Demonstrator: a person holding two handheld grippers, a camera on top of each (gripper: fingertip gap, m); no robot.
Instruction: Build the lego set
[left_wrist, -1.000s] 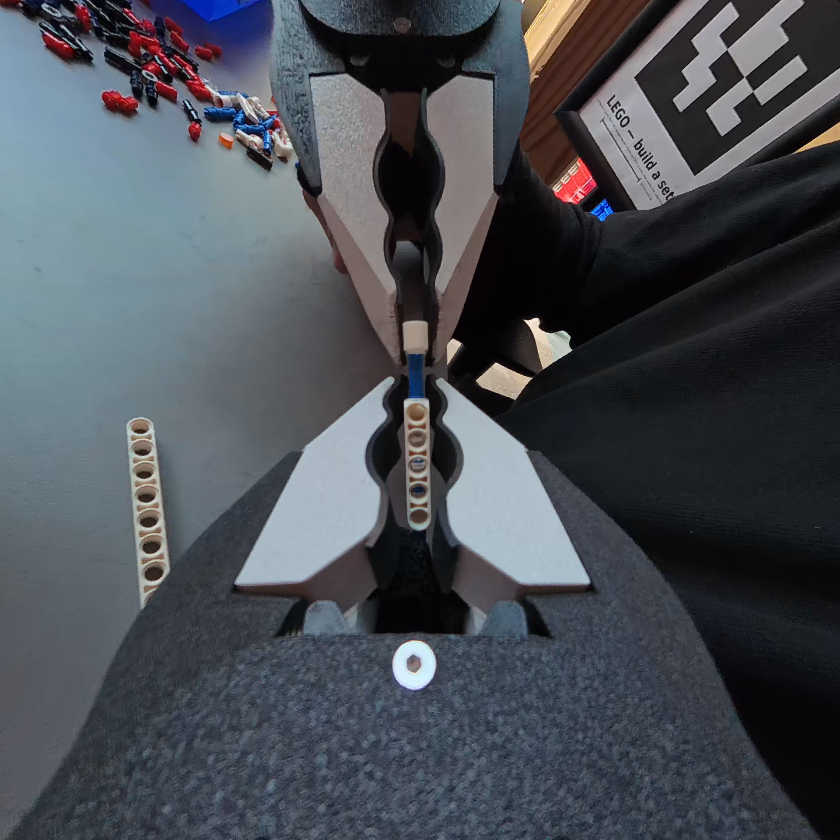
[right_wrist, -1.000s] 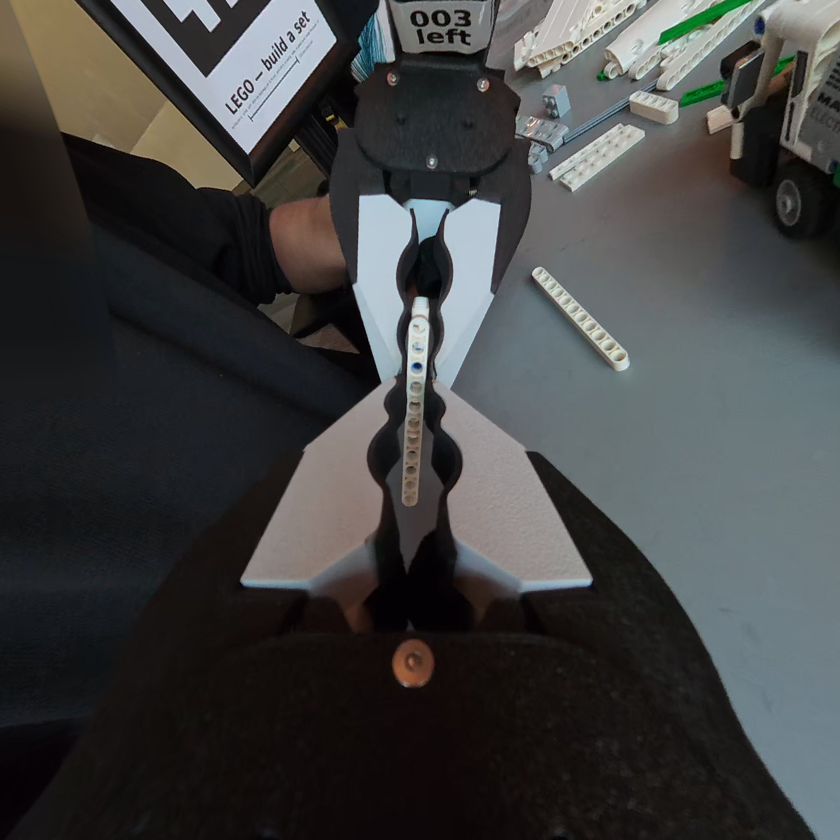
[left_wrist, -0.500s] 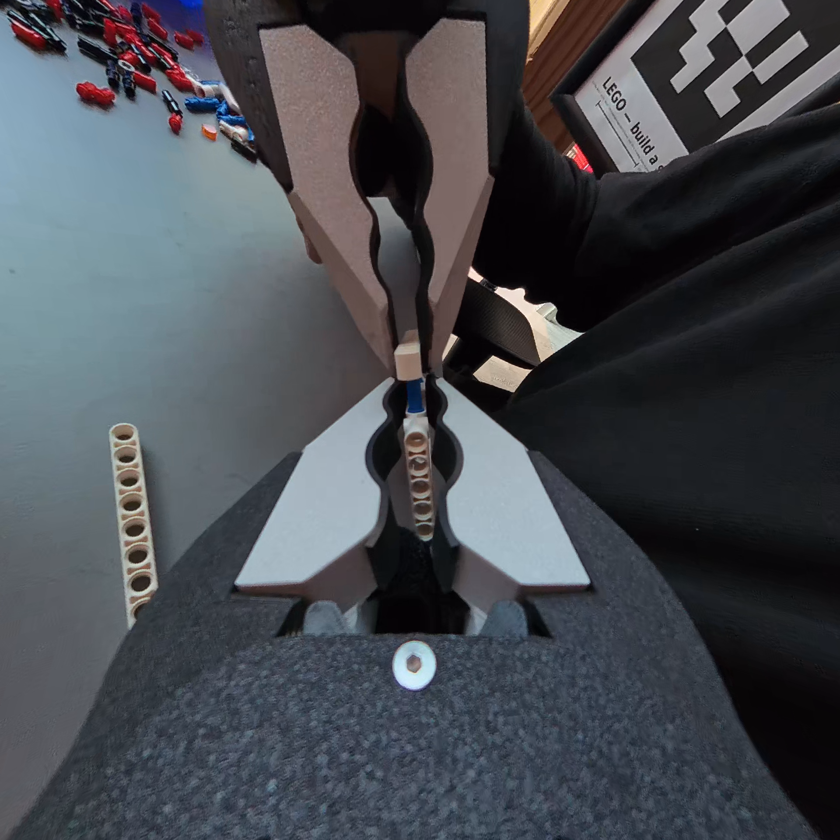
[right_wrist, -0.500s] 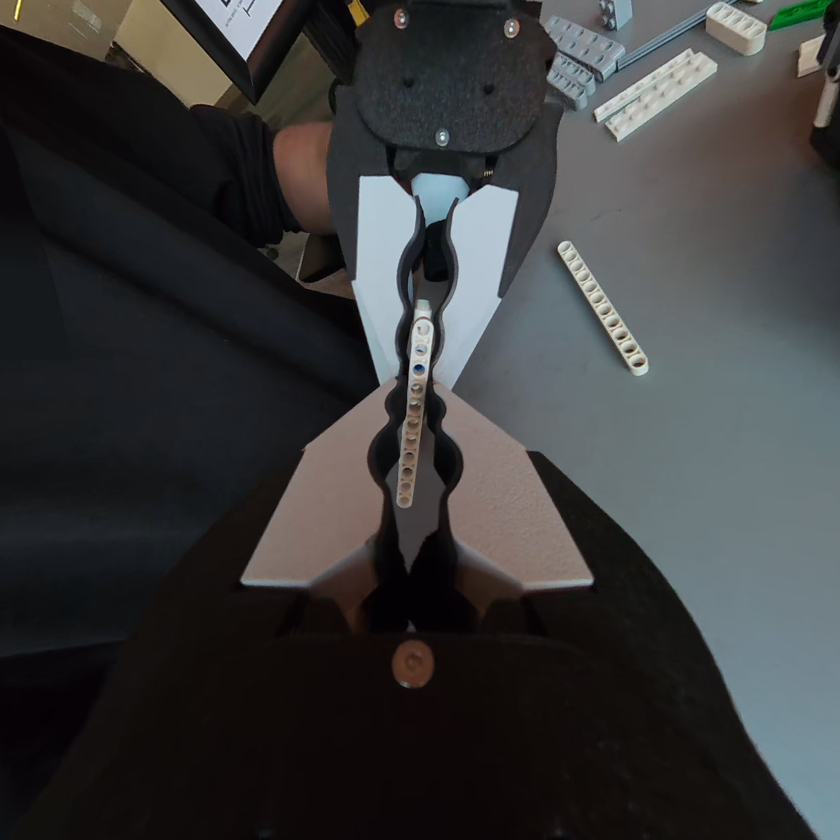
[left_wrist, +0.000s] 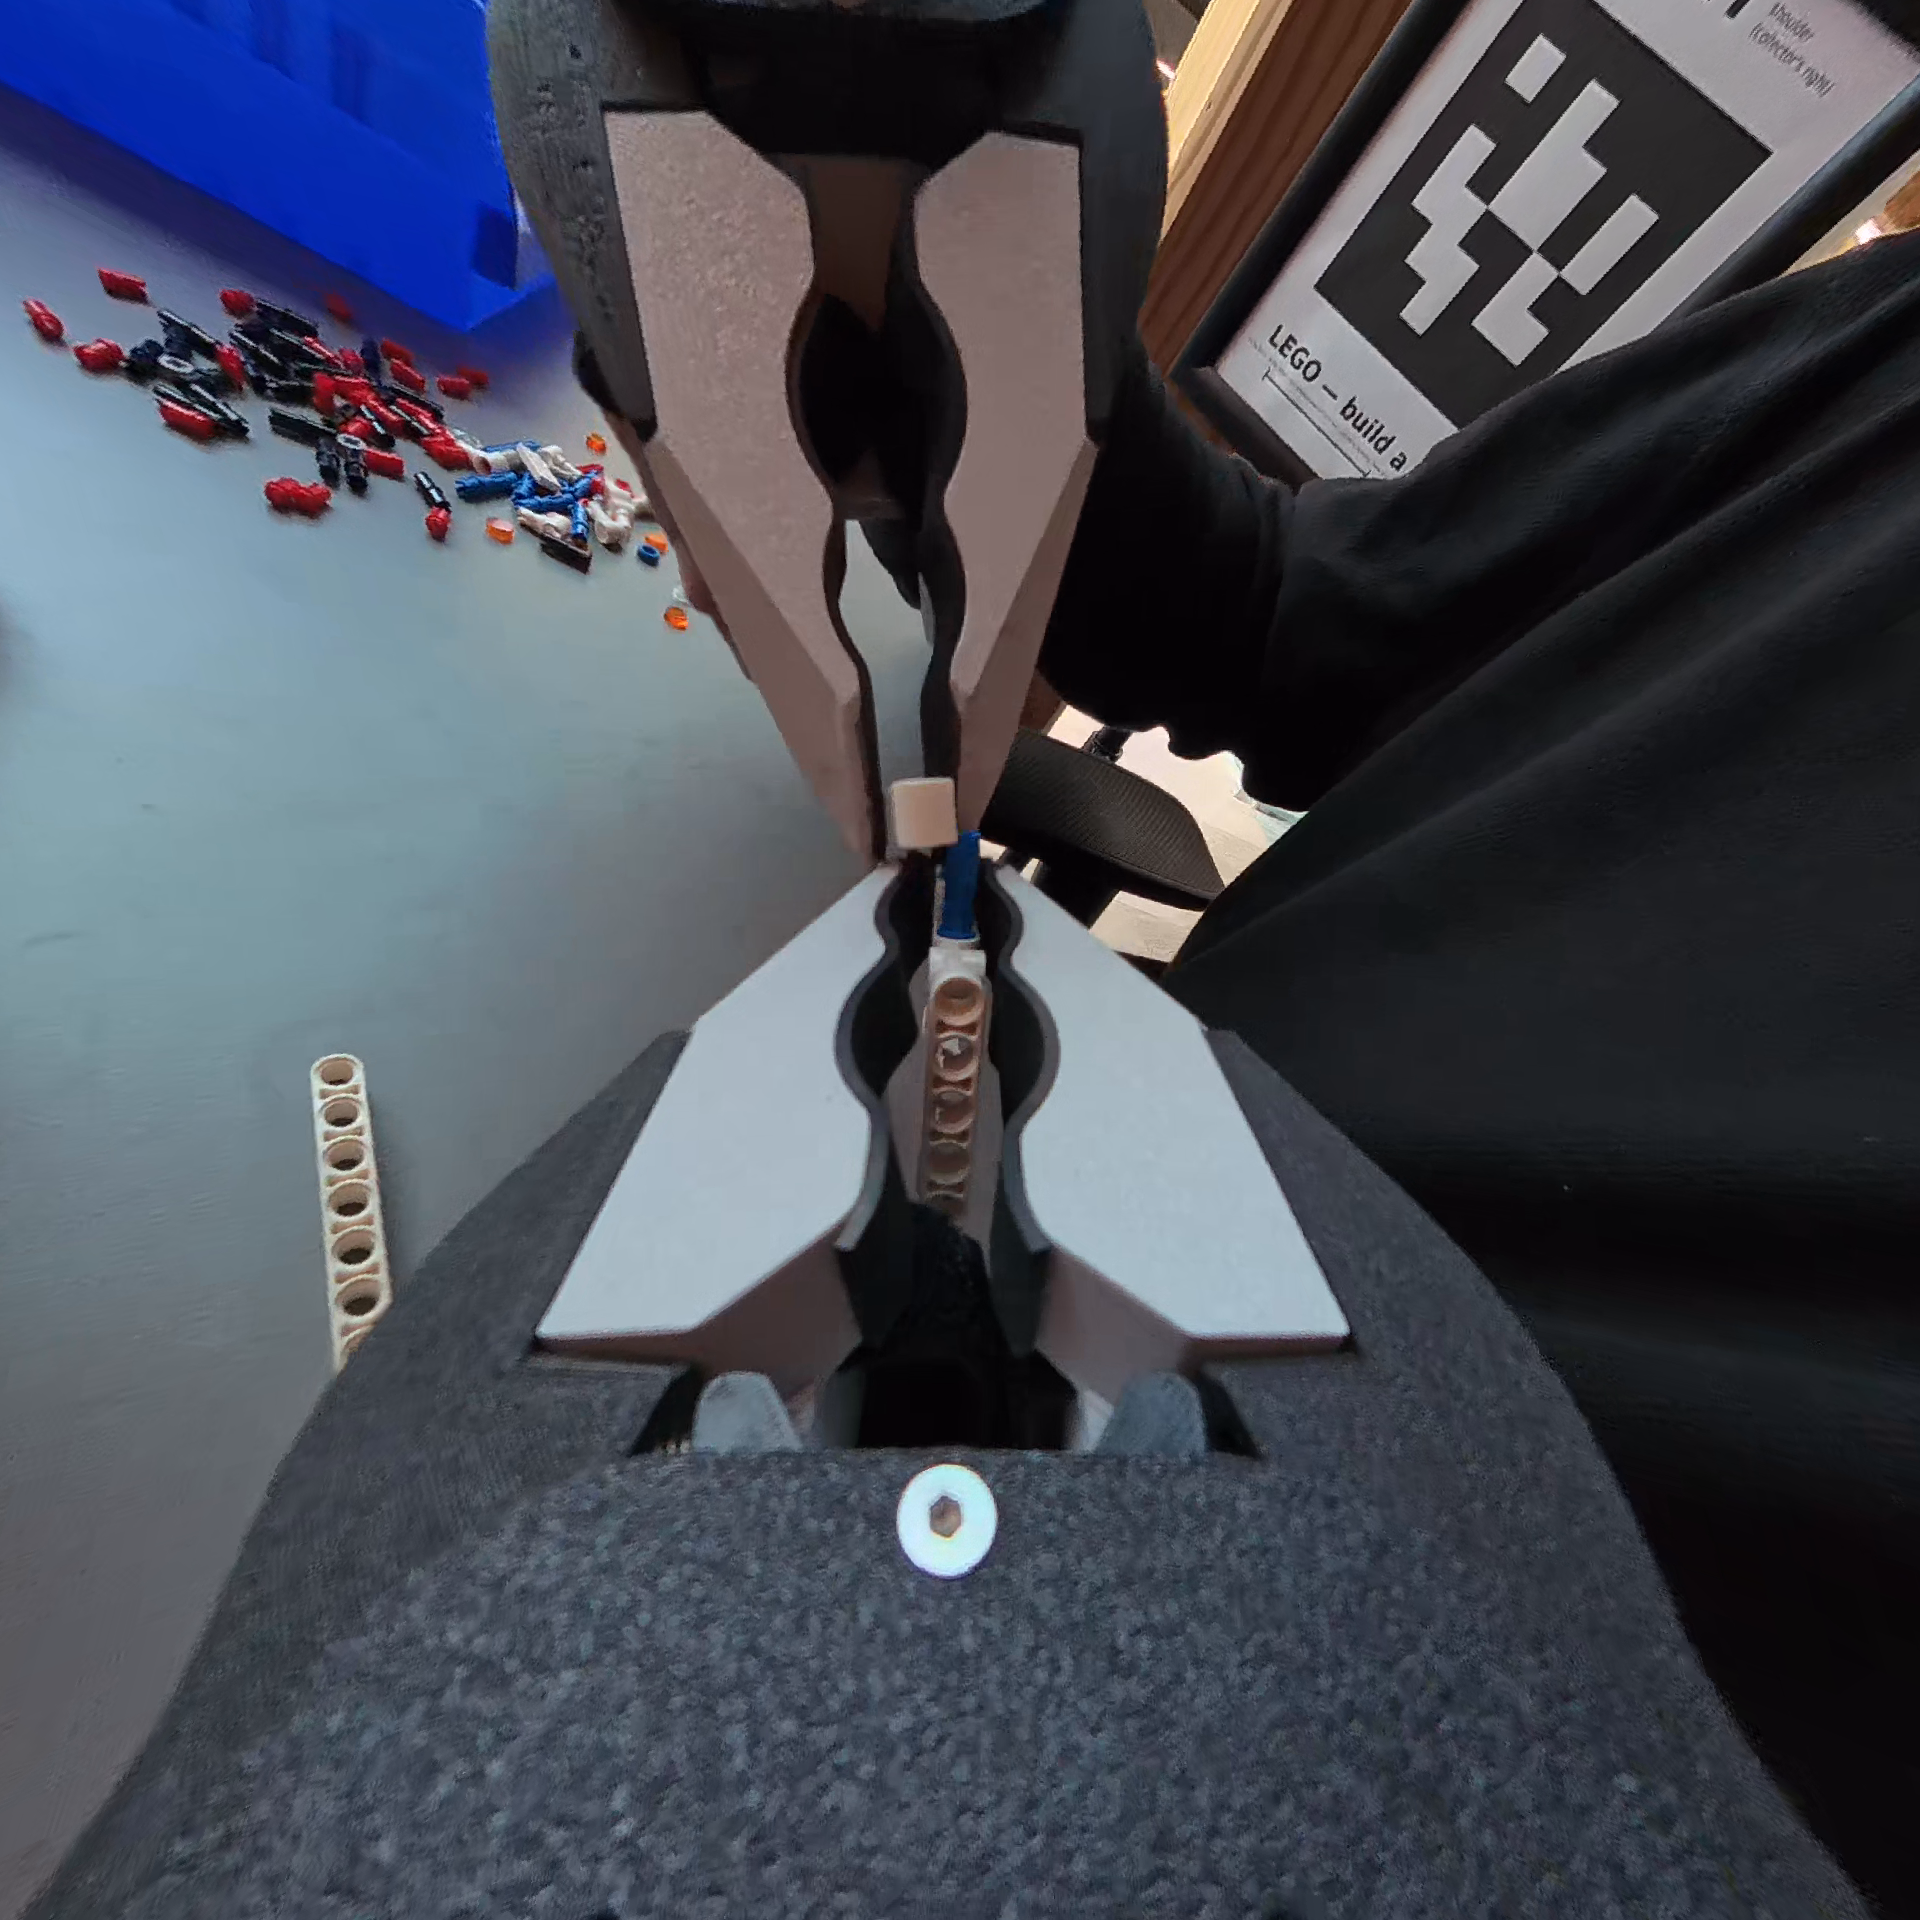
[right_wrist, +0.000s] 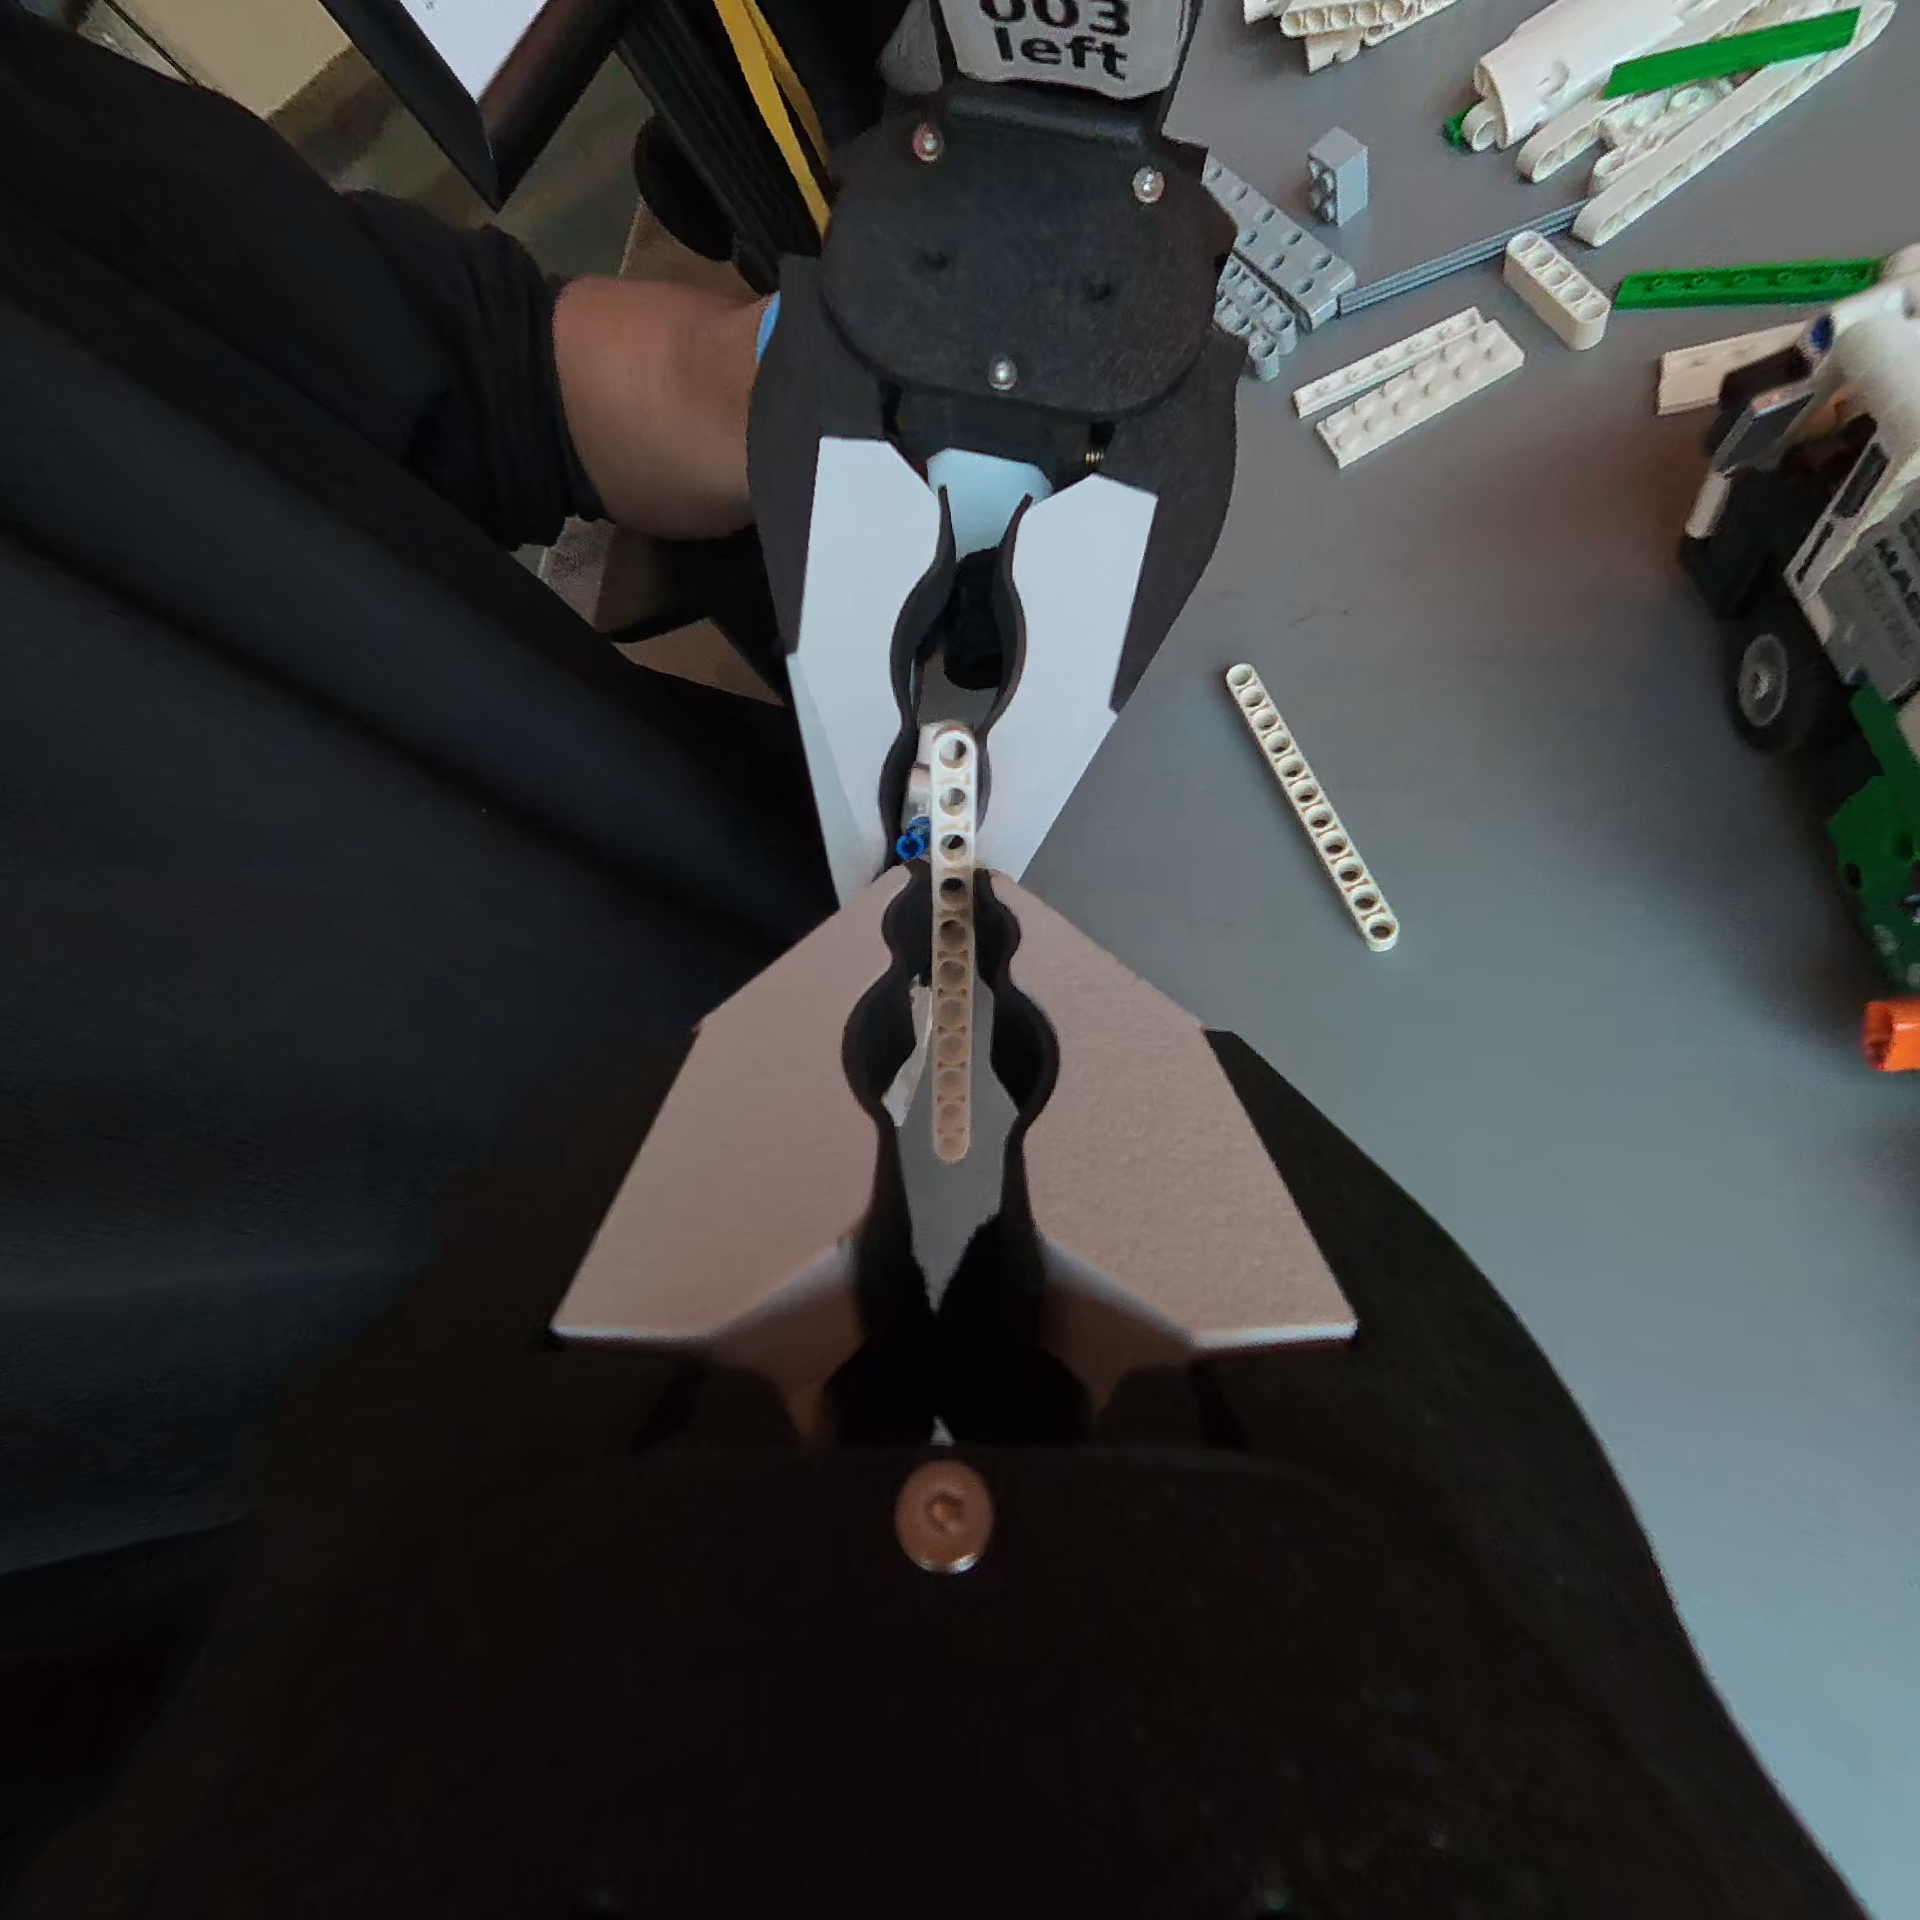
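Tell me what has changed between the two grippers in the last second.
The small tan piece in the right gripper was lined up on the end of the blue pin. Now it sits off to the pin's side, and the pin stands bare and tilted. Nothing was let go: the left gripper still clamps the white beam. The loose beam still lies on the table.

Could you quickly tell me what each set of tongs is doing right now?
Left tongs: shut on the short white beam with its blue pin.
Right tongs: shut on the long white beam.
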